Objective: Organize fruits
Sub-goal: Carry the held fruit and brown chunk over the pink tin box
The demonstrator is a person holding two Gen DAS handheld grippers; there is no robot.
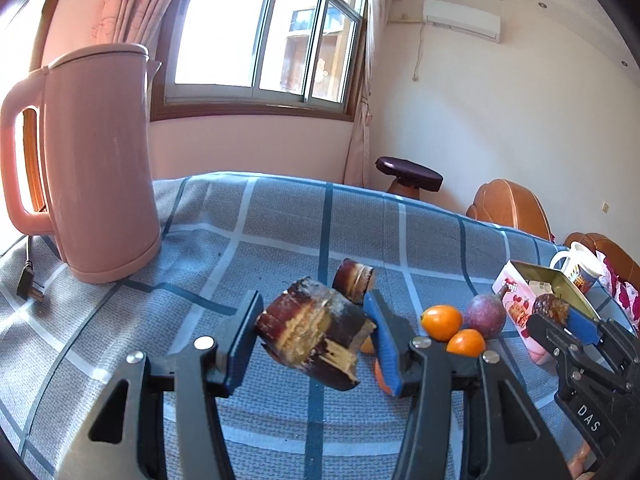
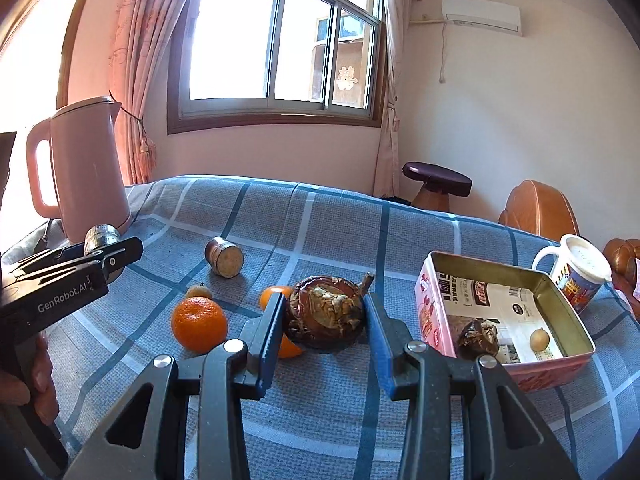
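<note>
Your left gripper [image 1: 316, 336] clamps a dark sugarcane piece [image 1: 316, 338], pads pressed on both ends, lifted above the blue checked tablecloth [image 1: 240, 240]. Your right gripper [image 2: 324, 328] is closed on a wrinkled brown fruit [image 2: 326, 316] just left of the pink tin [image 2: 568, 316], which holds 2 fruits. A second cane piece [image 2: 225, 257] lies near the pink kettle [image 2: 88, 168], with a mandarin [image 2: 199, 323] beside your right gripper

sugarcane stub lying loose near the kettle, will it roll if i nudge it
Probably: the loose sugarcane stub is a short cylinder lying on its side, so it should roll sideways. The woven tablecloth may slow it. It looks woody and stiff, unlikely to crush.
</note>
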